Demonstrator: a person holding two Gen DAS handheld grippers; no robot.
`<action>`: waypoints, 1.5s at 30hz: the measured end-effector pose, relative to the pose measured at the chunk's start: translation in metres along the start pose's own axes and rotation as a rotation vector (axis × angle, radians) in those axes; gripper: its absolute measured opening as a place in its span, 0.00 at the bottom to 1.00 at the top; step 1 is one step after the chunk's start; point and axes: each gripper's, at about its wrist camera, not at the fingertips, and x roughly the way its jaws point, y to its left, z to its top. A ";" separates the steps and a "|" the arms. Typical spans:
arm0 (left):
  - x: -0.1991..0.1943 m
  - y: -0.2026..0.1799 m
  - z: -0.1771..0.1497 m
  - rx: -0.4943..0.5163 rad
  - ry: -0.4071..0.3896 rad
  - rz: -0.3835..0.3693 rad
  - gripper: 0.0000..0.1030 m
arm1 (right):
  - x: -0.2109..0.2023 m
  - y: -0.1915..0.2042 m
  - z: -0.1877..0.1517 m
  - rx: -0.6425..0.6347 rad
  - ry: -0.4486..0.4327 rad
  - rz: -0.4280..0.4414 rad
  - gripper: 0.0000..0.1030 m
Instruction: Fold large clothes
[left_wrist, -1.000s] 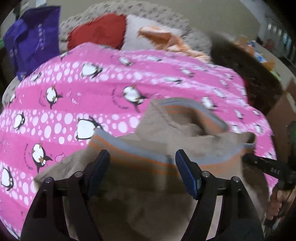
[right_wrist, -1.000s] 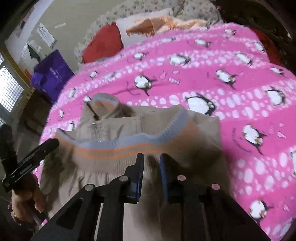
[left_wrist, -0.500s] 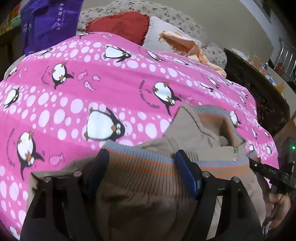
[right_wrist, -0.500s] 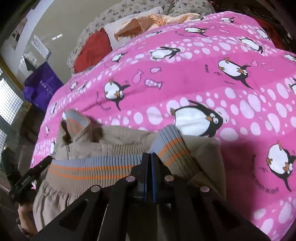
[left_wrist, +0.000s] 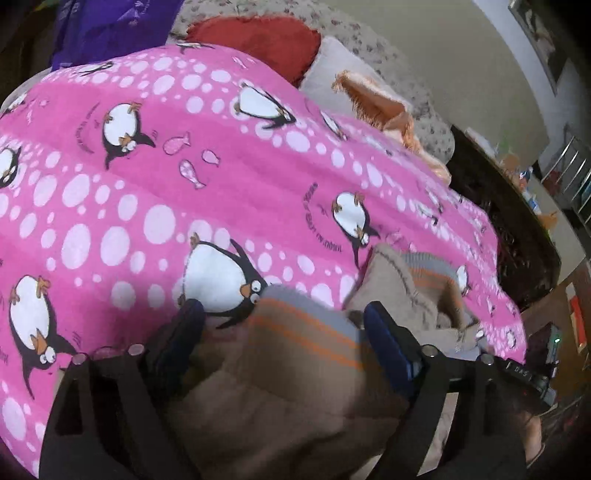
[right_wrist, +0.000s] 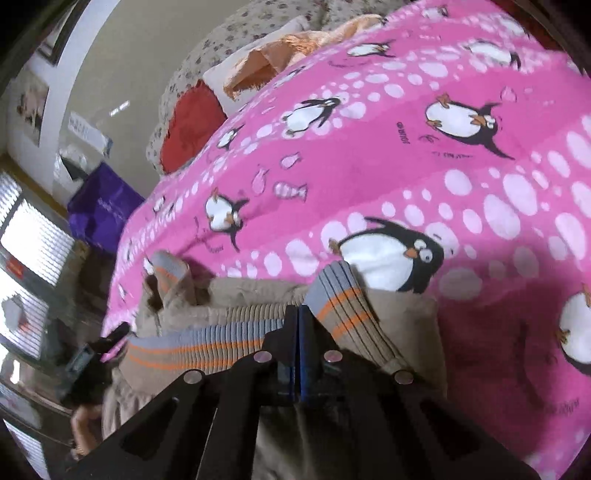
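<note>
Tan ribbed-hem jacket (right_wrist: 236, 332) is lying on pink penguin blanket (right_wrist: 369, 166); right gripper (right_wrist: 297, 325) is pinching its hem at six o'clock for folding; left gripper (left_wrist: 282, 325) is straddling it, gaping.

Left tool (left_wrist: 282, 325), fingers spread, straddles tan jacket's (left_wrist: 280, 398) striped hem on pink blanket (left_wrist: 147, 192).

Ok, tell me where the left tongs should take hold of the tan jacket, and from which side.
Take the ribbed striped hem band of the tan jacket, which lies between the open left tongs. Come in low from the near edge, fingers straddling the band. It is a thick, firm edge raised off the pink penguin blanket, and the right tongs are shut on the same band.
</note>
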 end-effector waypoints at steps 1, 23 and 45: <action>-0.001 -0.004 -0.002 0.019 -0.002 0.021 0.86 | -0.002 0.002 -0.002 -0.010 -0.006 -0.005 0.00; 0.026 -0.045 -0.003 0.191 0.070 0.251 1.00 | 0.008 0.079 -0.017 -0.327 0.026 -0.306 0.38; -0.070 -0.112 -0.033 0.234 0.016 0.080 1.00 | -0.035 0.161 -0.065 -0.422 0.012 -0.316 0.49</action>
